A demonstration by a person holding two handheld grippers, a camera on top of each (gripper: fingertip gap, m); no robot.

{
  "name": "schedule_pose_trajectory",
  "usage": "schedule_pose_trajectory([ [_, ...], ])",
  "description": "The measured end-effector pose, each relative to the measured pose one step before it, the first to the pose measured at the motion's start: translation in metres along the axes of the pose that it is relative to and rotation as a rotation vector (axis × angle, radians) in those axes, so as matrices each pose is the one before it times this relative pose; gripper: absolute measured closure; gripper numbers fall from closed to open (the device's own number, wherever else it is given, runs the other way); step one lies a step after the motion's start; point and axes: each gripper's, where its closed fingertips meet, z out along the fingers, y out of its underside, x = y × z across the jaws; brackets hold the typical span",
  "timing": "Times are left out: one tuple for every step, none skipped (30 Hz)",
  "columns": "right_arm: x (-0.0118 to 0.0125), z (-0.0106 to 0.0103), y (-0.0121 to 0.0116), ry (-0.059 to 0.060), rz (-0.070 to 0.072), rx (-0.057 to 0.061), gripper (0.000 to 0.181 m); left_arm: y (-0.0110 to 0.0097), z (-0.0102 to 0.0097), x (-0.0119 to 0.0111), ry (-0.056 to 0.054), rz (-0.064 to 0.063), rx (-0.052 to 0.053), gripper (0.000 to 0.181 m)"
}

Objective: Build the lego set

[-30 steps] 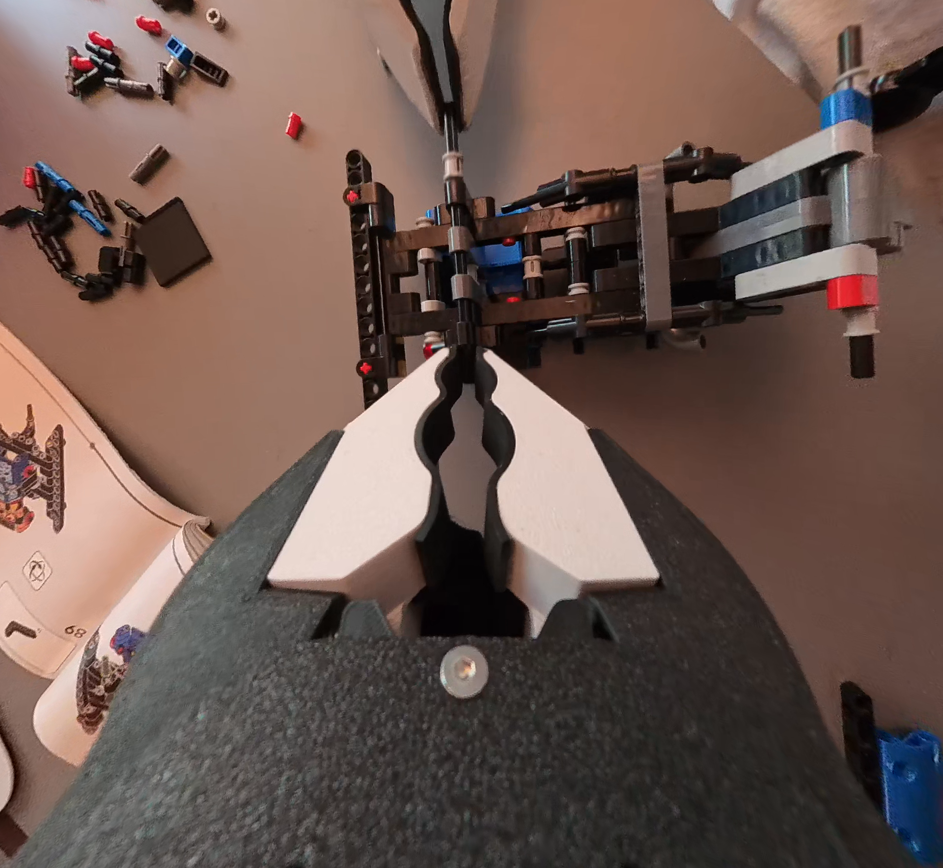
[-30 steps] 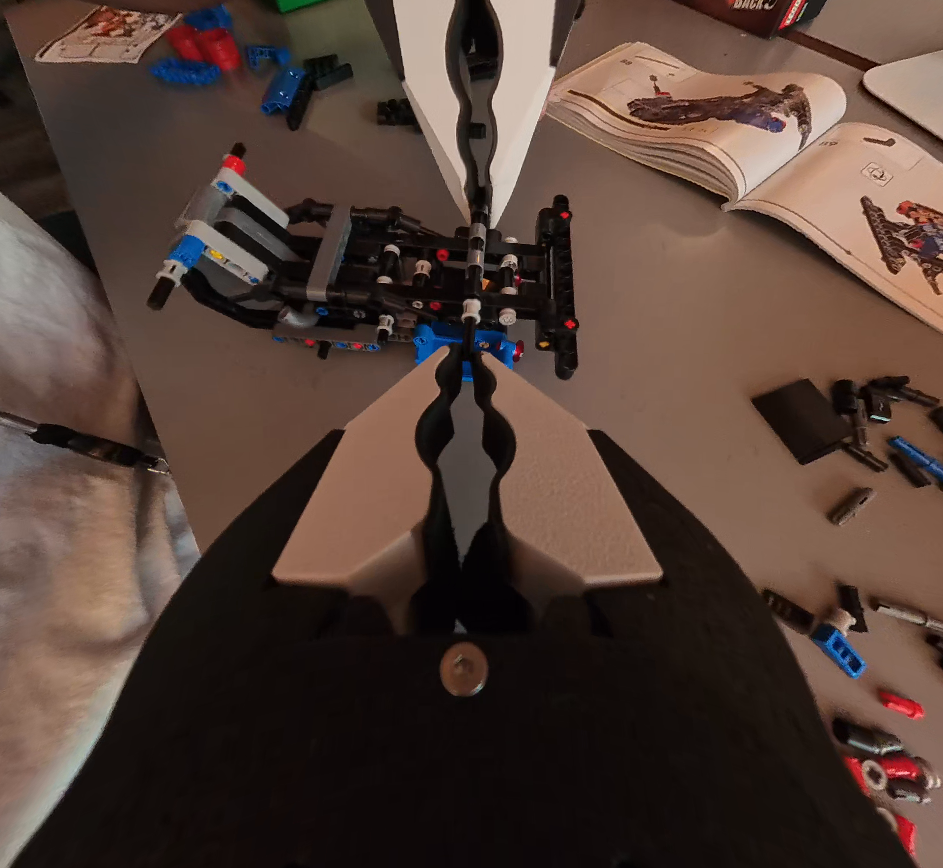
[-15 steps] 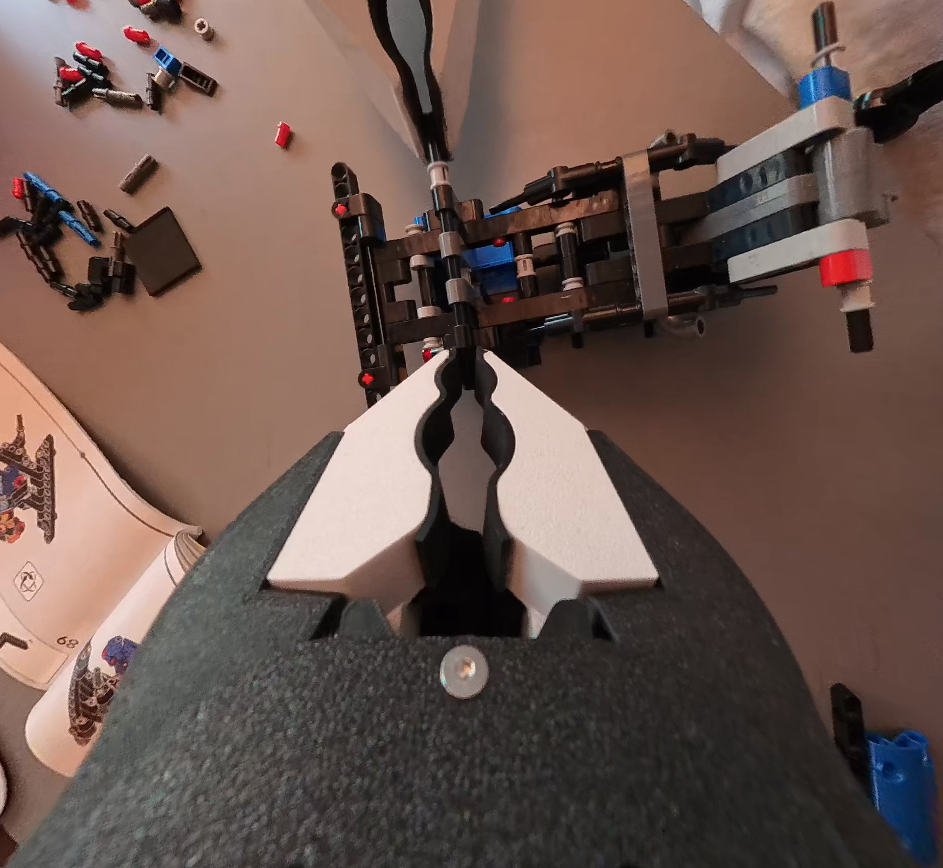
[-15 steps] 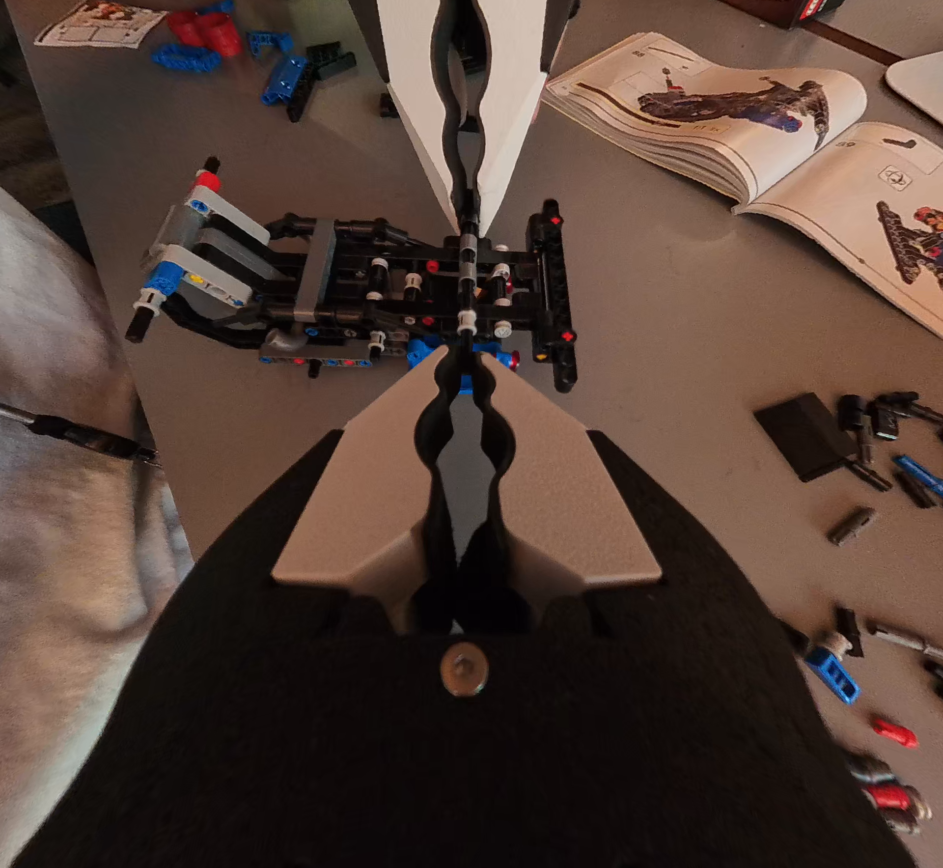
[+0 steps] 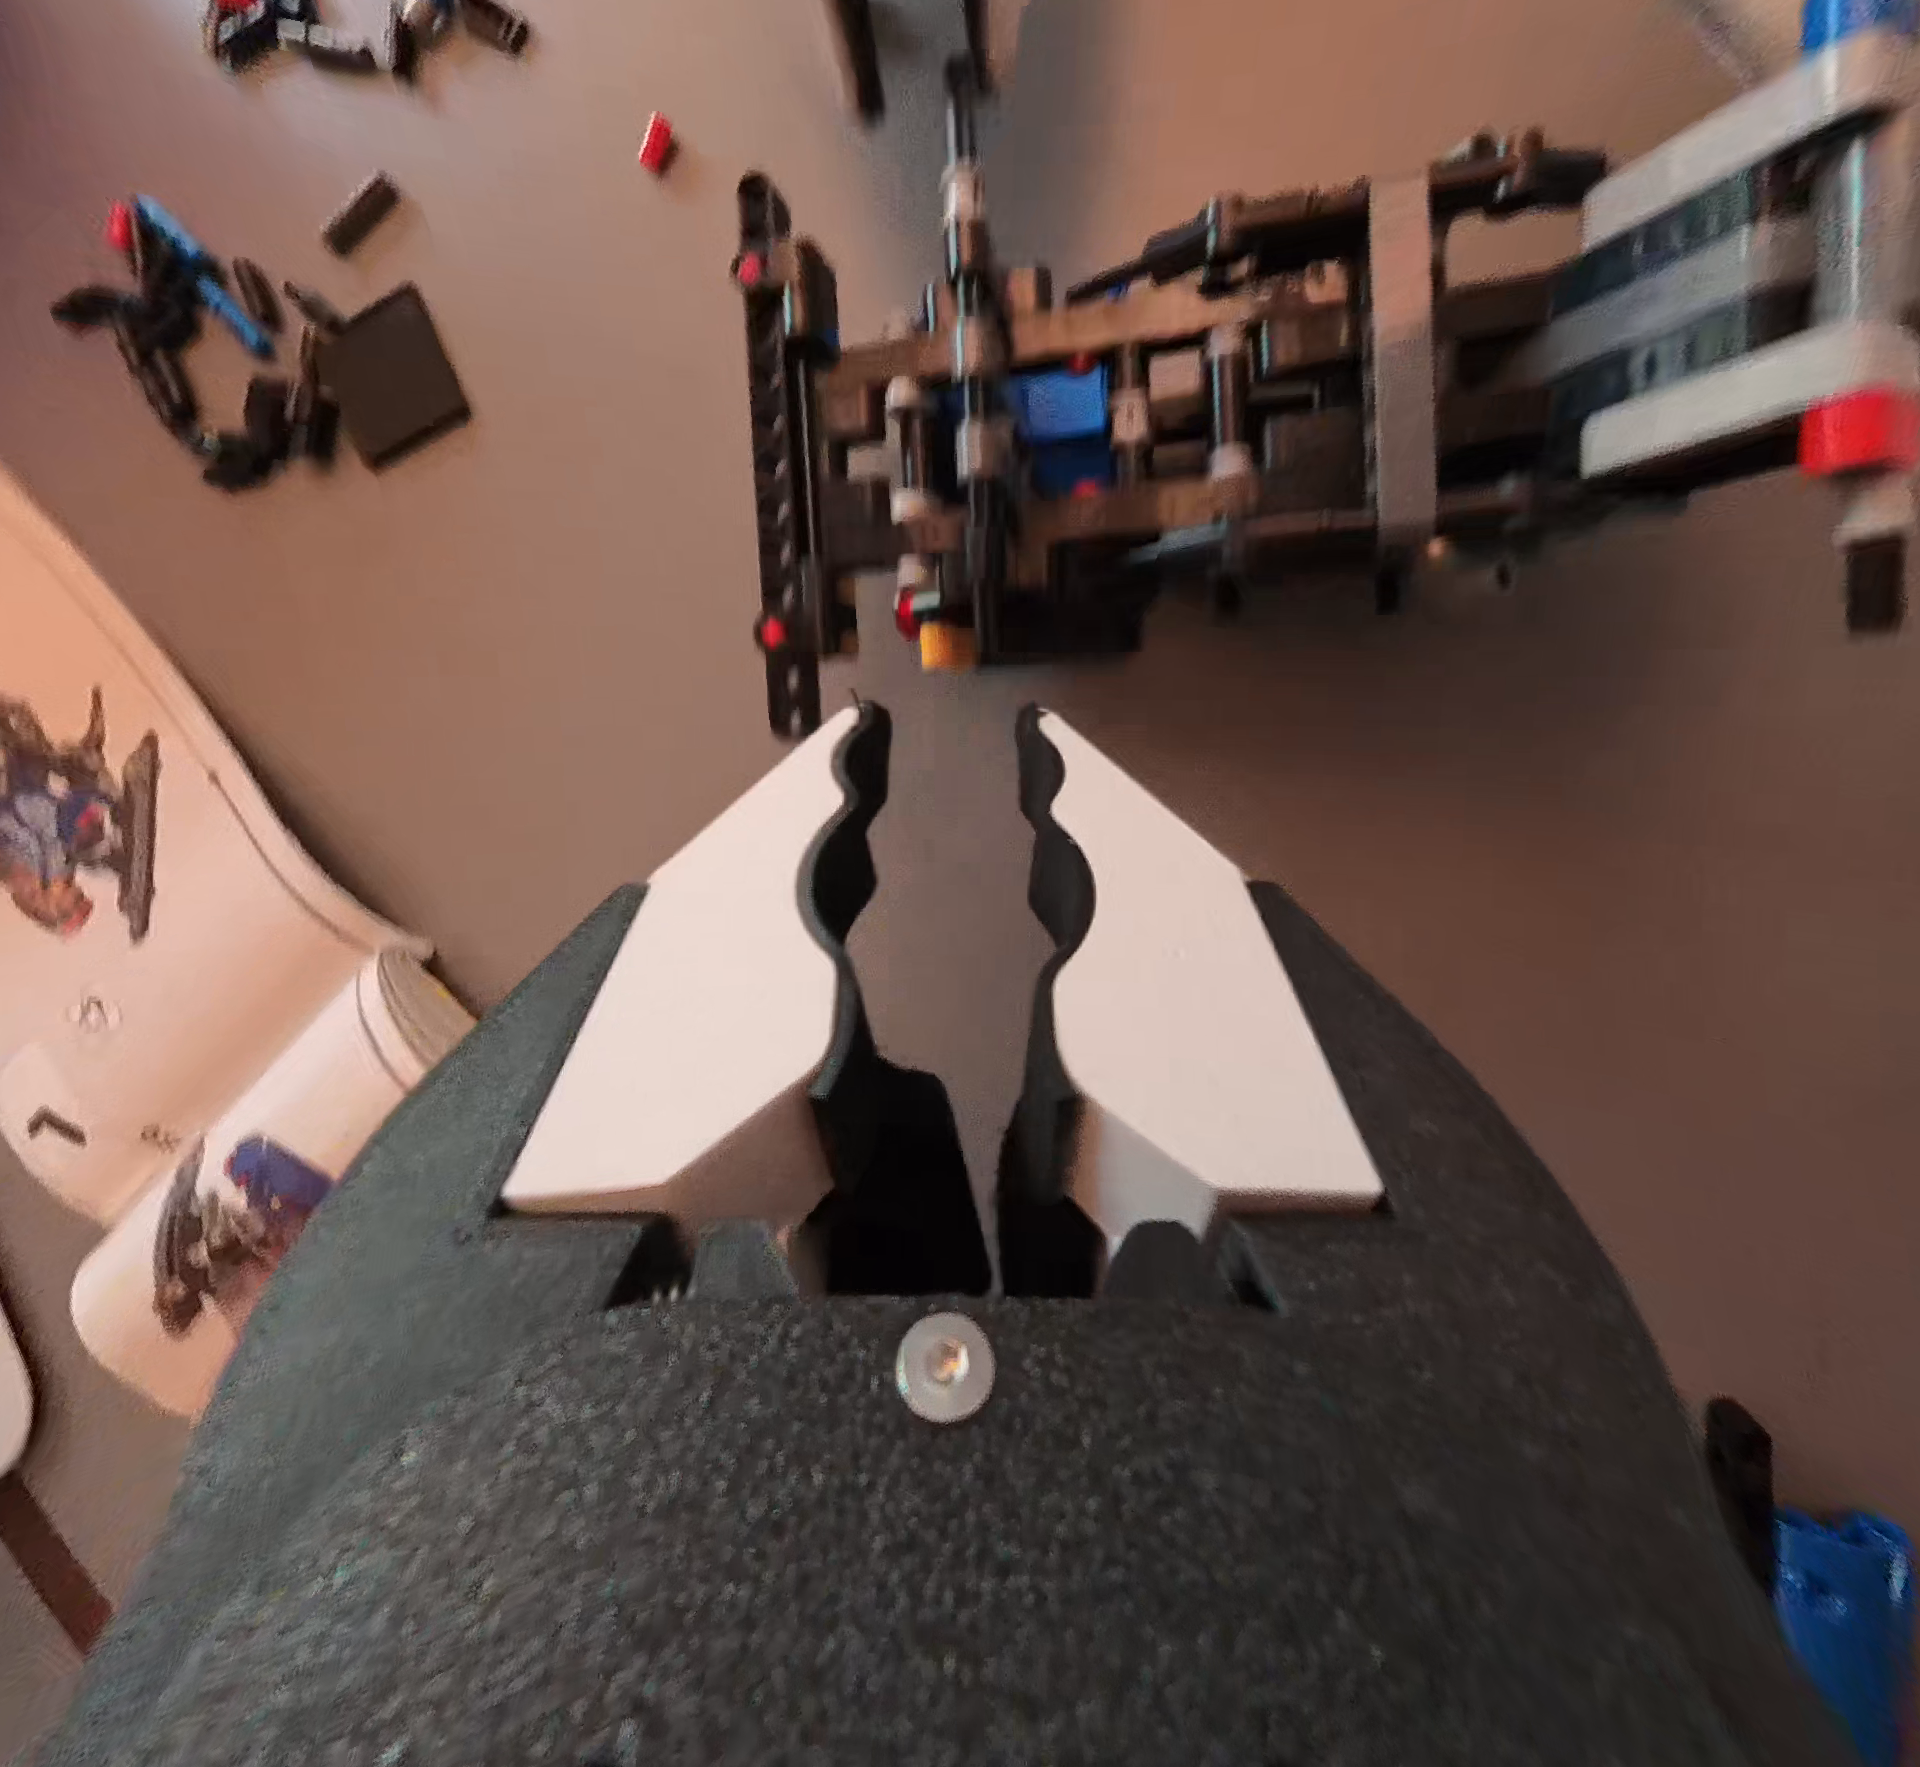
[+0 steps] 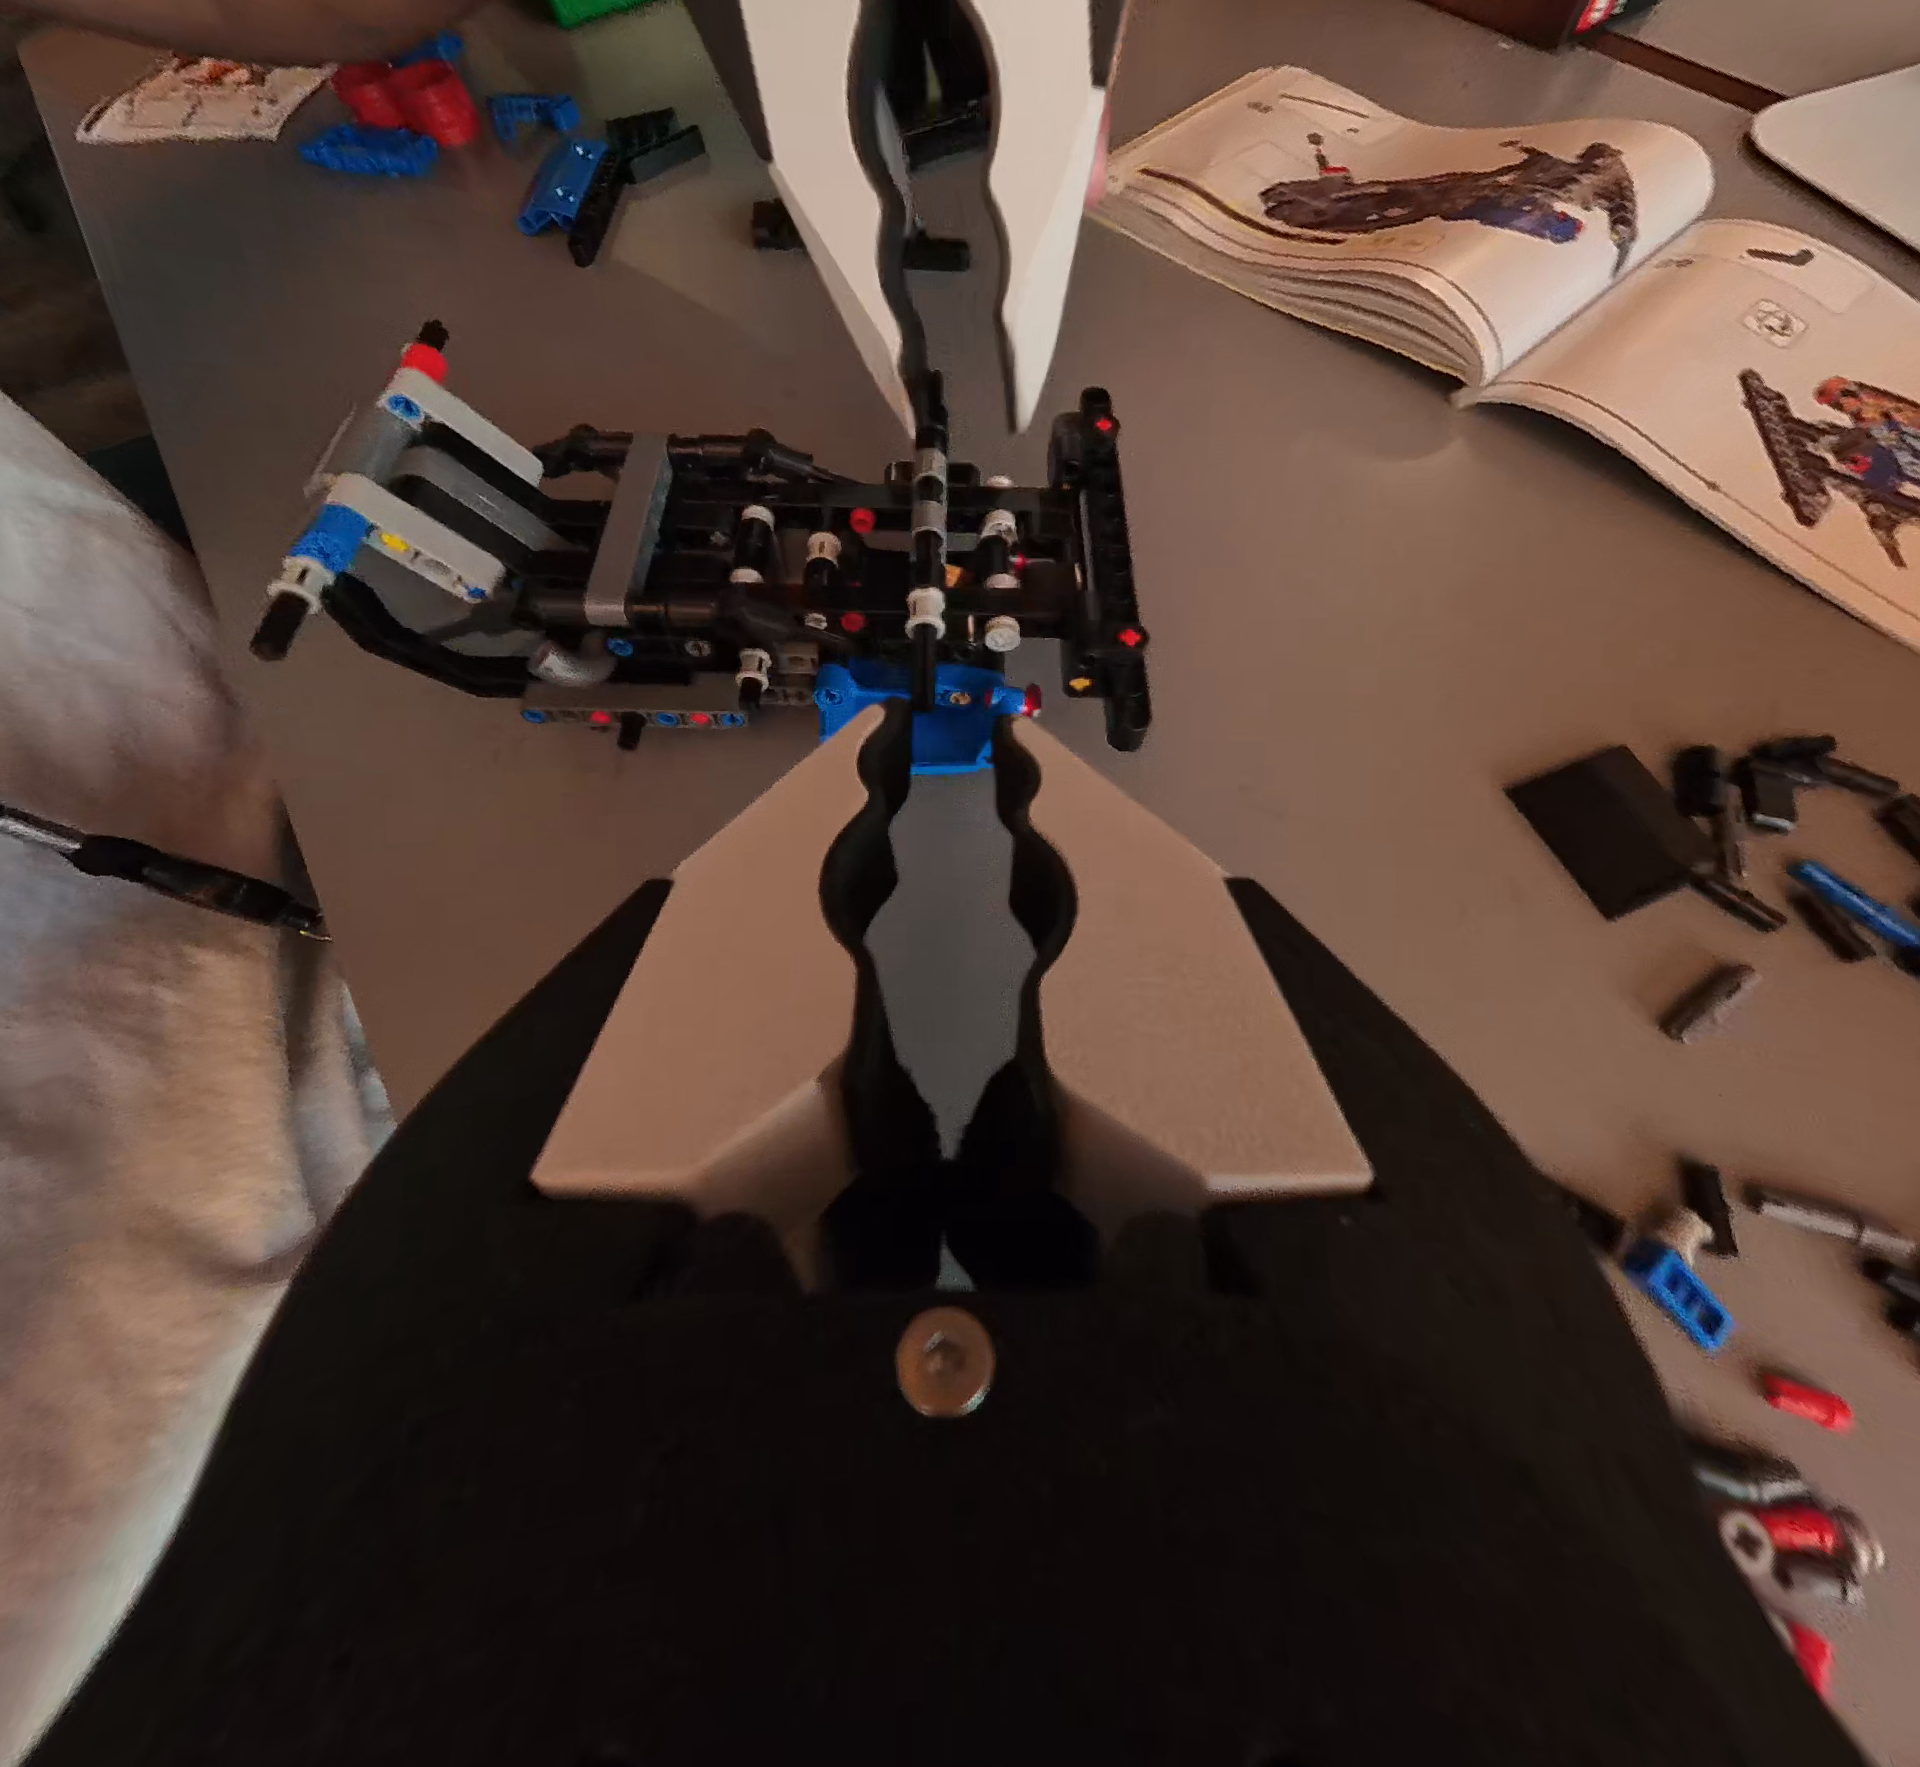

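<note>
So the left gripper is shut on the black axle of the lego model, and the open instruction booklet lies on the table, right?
Not shut: the left gripper is open, clear of the black axle of the lego model, as the left wrist view shows. The rest holds.

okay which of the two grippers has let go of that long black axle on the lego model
The left gripper: its fingers are spread, with bare table between them, short of the Lego chassis. The right gripper is also parted around the black axle.

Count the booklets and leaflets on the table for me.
2: an open instruction booklet at the far right, and a small leaflet at the far left corner. Others may be hidden from these views.
</note>
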Motion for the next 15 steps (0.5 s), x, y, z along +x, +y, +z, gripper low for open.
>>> schedule_pose_trajectory([
  [0.00109,-0.00517,-0.00013,-0.0007,0.0187,0.0183,0.165,0.00384,-0.00438,-0.00066,-0.0022,-0.0231,0.0006,0.163],
  [0.00040,-0.00518,-0.00081,-0.0030,0.0154,0.0204,0.165,-0.00055,-0.00476,0.00114,0.0084,-0.0207,0.0260,0.160],
  [0.00144,-0.00416,-0.00021,0.0070,0.0091,0.0130,0.167,-0.00287,-0.00418,0.00247,0.0133,-0.0161,0.0329,0.161],
  [0.00112,-0.00250,0.00076,0.0071,0.0029,0.0035,0.168,-0.00316,-0.00246,0.00149,0.0041,-0.0086,0.0255,0.161],
  [-0.00010,-0.00053,0.00095,0.0028,-0.0011,-0.0016,0.169,-0.00303,-0.00063,0.00097,-0.0007,-0.0020,0.0190,0.161],
  [-0.00133,0.00100,0.00077,-0.0010,-0.0046,-0.0021,0.169,-0.00184,0.00069,0.00147,0.0023,0.0006,0.0086,0.161],
  [-0.00193,0.00191,0.00087,-0.0024,-0.0068,-0.0048,0.169,-0.00022,0.00137,0.00048,-0.0040,0.0026,-0.0024,0.161],
  [-0.00164,0.00227,0.00071,0.0009,-0.0072,-0.0051,0.169,0.00023,0.00131,-0.00074,-0.0108,0.0038,-0.0031,0.162],
  [-0.00169,0.00207,-0.00010,0.0026,-0.0063,0.0003,0.169,-0.00051,0.00115,0.00053,-0.0023,0.0006,0.0034,0.161],
  [-0.00129,0.00187,-0.00089,0.0052,-0.0060,0.0065,0.169,-0.00106,0.00111,0.00115,0.0031,-0.0022,0.0067,0.161],
  [-0.00148,0.00164,-0.00115,0.0039,-0.0076,0.0090,0.172,-0.00106,0.00106,0.00073,0.0016,-0.0007,0.0052,0.162],
  [-0.00148,0.00147,-0.00101,0.0021,-0.0071,0.0082,0.174,-0.00118,0.00108,0.00032,-0.0010,0.0029,0.0033,0.162],
  [0.00009,0.00114,-0.00053,0.0071,-0.0053,0.0035,0.174,-0.00179,0.00083,-0.00042,-0.0048,0.0067,0.0055,0.163],
  [0.00082,0.00083,0.00016,0.0072,-0.0040,-0.0010,0.175,-0.00259,0.00087,-0.00006,0.0014,0.0061,0.0090,0.164],
  [0.00031,0.00056,-0.00011,-0.0010,0.0009,0.0004,0.175,-0.00292,0.00123,0.00061,0.0090,0.0018,0.0095,0.165],
])
